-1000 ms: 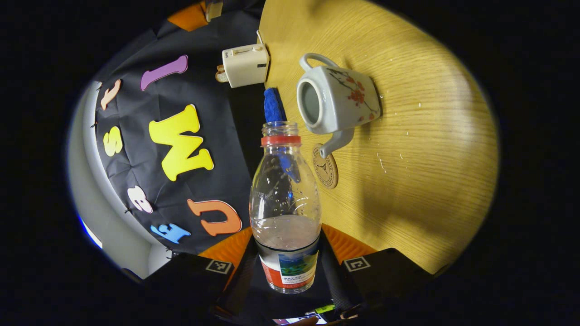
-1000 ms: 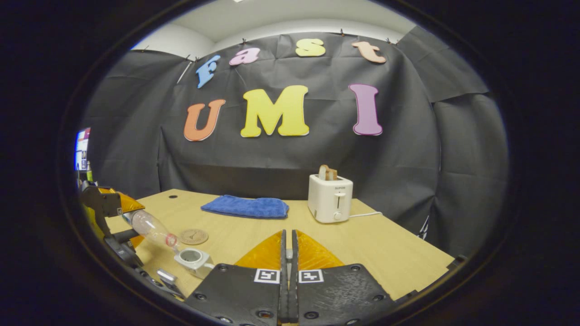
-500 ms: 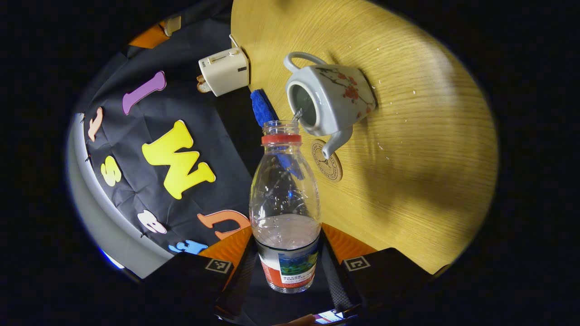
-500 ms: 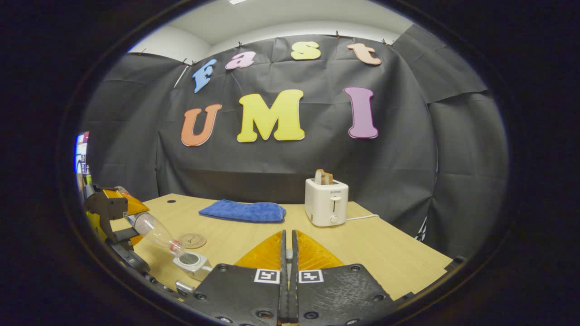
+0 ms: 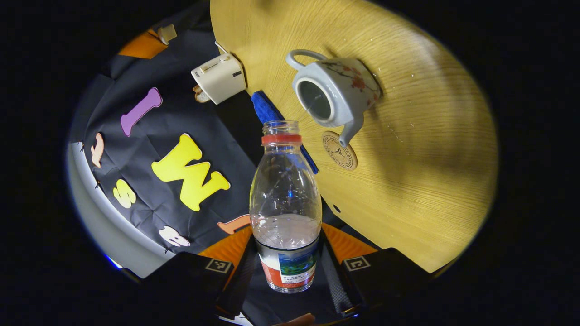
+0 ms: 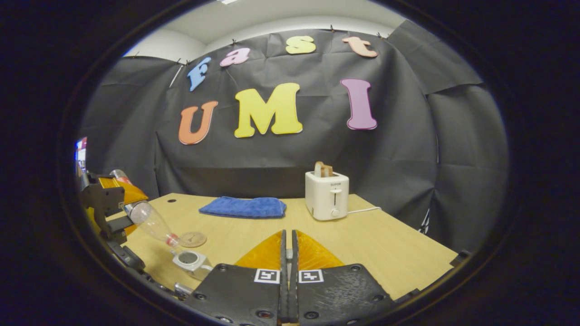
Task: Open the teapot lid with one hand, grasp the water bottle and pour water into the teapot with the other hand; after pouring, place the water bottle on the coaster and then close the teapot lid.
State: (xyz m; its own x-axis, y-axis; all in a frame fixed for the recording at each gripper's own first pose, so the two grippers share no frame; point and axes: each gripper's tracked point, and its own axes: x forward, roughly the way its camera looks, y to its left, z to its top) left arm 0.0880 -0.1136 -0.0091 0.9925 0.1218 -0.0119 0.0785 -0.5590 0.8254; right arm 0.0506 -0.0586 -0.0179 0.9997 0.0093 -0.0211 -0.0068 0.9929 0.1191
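The wooden table (image 6: pixel 398 244) is light tan with visible grain and runs across the lower half of the right gripper view, with black cloth hung as the wall behind it and a bit of pale ceiling at the very top. A folded blue towel (image 6: pixel 244 207) lies toward the back, and just right of it stands a white toaster (image 6: pixel 326 195) with toast sticking out and a cord trailing off to the right.

In the left gripper view everything's rotated, so the table fills the upper right. The teapot (image 5: pixel 333 93) sits up there, lid off, dark opening facing the camera, pale grey with a red flower branch painted on the side, handle at its upper left, spout pointing down toward the round coaster (image 5: pixel 340 151) right beside it.

The water bottle (image 5: pixel 285 208) is centre-bottom, clear plastic, red ring at the neck, no cap, a little water pooled near the label end. The left gripper (image 5: pixel 286 267) has both fingers pressed on its labelled base. In the right gripper view it's at the lower left, tipped neck-down toward the open pot.

The right gripper (image 6: pixel 288 253) sits bottom centre with its fingers closed together; no telling what, if anything, is pinched between them.
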